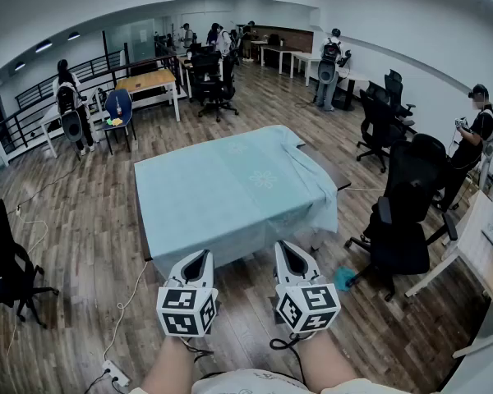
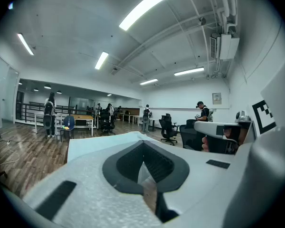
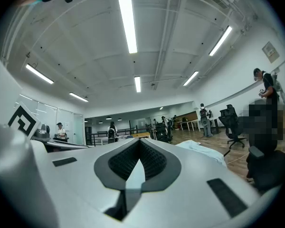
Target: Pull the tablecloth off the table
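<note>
**A:** From the head view, where do we find the tablecloth?

**B:** We see it spread pale blue over the table, its near edge hanging toward us and its far right corner rumpled, with a dark strip of tabletop bare there. A black office chair stands just right of the table on the wooden floor.

**A:** And our two tools?

**B:** We hold the left gripper and the right gripper side by side below that hanging edge, with the tips pointing at it. From up here we cannot tell whether they touch it.

**A:** What do we get from the left gripper view?

**B:** There the left gripper has its jaws closed tip to tip with nothing pinched between them. The tablecloth lies beyond as a pale slab, with people and desks far behind it.

**A:** And the right gripper view?

**B:** We read the same thing. The right gripper has its jaws pressed together and empty. We see a bunched fold of the tablecloth off to the right past the gripper body, and ceiling lights fill most of the view.
</note>
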`<move>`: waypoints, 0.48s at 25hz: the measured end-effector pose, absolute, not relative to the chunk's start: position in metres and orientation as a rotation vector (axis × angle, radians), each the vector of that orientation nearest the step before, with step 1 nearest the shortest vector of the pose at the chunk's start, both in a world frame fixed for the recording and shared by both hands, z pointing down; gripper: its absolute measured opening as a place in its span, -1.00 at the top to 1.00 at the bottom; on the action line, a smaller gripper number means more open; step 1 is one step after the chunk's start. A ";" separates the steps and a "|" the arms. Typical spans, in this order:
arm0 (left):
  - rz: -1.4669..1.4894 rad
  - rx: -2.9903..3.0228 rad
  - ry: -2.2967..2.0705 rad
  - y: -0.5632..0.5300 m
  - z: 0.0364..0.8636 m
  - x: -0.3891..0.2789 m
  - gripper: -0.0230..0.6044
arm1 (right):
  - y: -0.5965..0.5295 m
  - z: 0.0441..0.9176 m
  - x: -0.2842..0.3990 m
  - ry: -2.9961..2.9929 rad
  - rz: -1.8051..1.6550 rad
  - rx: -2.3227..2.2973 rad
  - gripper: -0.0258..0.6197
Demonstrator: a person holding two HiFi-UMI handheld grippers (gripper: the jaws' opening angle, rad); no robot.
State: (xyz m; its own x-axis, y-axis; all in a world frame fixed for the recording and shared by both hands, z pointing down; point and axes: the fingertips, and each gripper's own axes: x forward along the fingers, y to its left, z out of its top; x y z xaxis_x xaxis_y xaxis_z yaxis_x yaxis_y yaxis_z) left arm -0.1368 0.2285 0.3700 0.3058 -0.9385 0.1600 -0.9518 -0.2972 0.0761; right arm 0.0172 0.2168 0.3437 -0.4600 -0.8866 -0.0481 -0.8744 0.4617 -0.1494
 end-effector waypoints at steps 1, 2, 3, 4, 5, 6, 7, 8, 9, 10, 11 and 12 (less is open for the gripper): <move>0.129 2.410 -1.756 0.227 0.371 -0.132 0.89 | 0.216 0.344 0.021 2.584 -0.163 -1.560 0.88; 0.132 2.411 -1.754 0.226 0.371 -0.127 0.89 | 0.214 0.345 0.026 2.585 -0.169 -1.557 0.88; 0.134 2.413 -1.753 0.224 0.371 -0.122 0.89 | 0.213 0.345 0.030 2.584 -0.175 -1.553 0.88; 0.135 2.415 -1.755 0.222 0.371 -0.118 0.89 | 0.211 0.345 0.034 2.579 -0.182 -1.550 0.88; 0.135 2.417 -1.757 0.221 0.370 -0.114 0.89 | 0.210 0.344 0.039 2.572 -0.189 -1.548 0.88; 0.134 2.419 -1.758 0.219 0.370 -0.110 0.89 | 0.208 0.344 0.043 2.566 -0.195 -1.547 0.88; 0.132 2.419 -1.760 0.218 0.370 -0.106 0.89 | 0.207 0.345 0.047 2.565 -0.199 -1.548 0.88; 0.130 2.418 -1.760 0.218 0.371 -0.102 0.89 | 0.206 0.346 0.050 2.569 -0.200 -1.550 0.88; 0.129 2.416 -1.760 0.218 0.372 -0.099 0.89 | 0.206 0.347 0.053 2.575 -0.197 -1.552 0.88; 0.127 2.413 -1.759 0.217 0.373 -0.095 0.89 | 0.206 0.348 0.057 2.580 -0.194 -1.553 0.88; 0.125 2.410 -1.758 0.217 0.374 -0.091 0.89 | 0.206 0.349 0.060 2.585 -0.191 -1.554 0.88; 0.124 2.409 -1.755 0.217 0.376 -0.086 0.89 | 0.206 0.349 0.064 2.590 -0.188 -1.555 0.88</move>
State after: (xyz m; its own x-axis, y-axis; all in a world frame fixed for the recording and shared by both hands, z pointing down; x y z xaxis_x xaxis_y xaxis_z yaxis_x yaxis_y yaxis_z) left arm -0.0865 0.2166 0.3756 0.3086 -0.9377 0.1599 -0.9508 -0.2995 0.0789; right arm 0.0637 0.2059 0.3493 -0.4673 -0.8834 -0.0348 -0.8691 0.4662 -0.1653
